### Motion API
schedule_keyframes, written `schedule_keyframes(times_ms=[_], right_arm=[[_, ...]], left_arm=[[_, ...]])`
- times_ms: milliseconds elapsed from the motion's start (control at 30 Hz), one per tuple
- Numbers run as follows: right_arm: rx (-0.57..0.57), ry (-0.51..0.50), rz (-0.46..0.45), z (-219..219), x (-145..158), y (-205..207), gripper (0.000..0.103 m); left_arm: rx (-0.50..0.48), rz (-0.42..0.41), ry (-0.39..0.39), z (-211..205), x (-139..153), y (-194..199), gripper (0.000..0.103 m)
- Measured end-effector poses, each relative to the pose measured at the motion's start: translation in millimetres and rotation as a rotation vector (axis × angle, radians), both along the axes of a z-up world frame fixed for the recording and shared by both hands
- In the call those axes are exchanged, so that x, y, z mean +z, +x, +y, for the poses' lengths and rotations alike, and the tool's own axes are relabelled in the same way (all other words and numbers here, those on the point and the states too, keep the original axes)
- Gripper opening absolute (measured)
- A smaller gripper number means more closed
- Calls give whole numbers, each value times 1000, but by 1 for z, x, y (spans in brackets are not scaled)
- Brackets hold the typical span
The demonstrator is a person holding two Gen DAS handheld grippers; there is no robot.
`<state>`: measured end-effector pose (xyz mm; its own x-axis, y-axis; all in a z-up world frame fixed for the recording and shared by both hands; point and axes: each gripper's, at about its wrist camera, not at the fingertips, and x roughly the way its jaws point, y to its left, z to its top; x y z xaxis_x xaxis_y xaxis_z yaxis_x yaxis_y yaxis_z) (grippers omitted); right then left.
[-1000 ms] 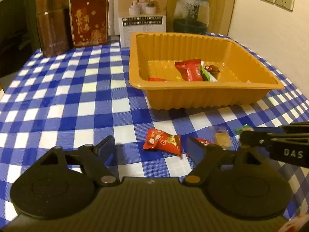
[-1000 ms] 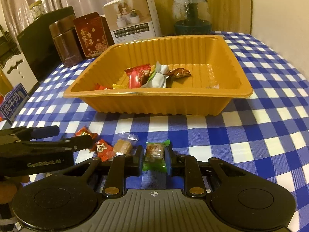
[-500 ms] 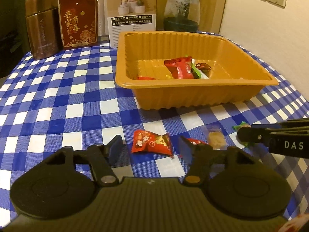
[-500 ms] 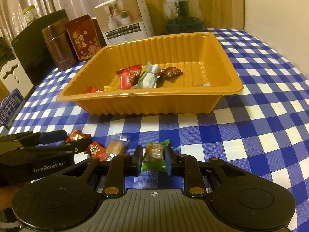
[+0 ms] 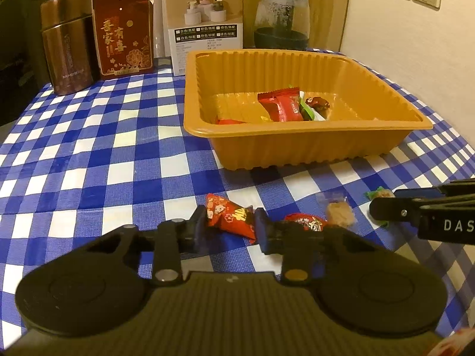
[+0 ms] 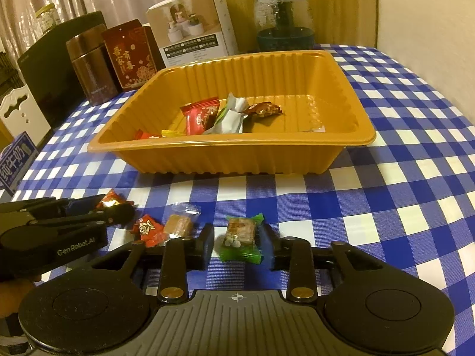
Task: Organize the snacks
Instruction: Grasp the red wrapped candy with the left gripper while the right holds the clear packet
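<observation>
The left gripper (image 5: 230,227) has just been closing its fingers onto the red candy (image 5: 230,218) on the near tabletop (image 5: 89,163). The right gripper (image 6: 239,241) has just been opening, so the green candy (image 6: 241,238) lies loose between narrow fingers, not yet in the tray (image 6: 207,154).

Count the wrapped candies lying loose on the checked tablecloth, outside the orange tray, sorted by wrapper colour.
Red: 2, the large red-wrapped candy and the small red-wrapped candy
Clear: 1, the clear-wrapped brown candy
Green: 1, the green-wrapped candy
Total: 4
</observation>
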<state>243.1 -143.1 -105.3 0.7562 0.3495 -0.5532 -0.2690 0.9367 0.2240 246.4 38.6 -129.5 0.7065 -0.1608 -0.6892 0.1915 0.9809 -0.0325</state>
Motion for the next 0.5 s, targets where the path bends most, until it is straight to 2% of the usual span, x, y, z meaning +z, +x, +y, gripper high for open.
schedule_keyframes(times_ms=[300,500], right_arm=[[-17,44,9,-9,0,1,40],[-4,11,-6,-5,1,-1,40]], left_arm=[[2,22,-17,1,4,-4,30],[7,8,-29,4,12,-9,30]])
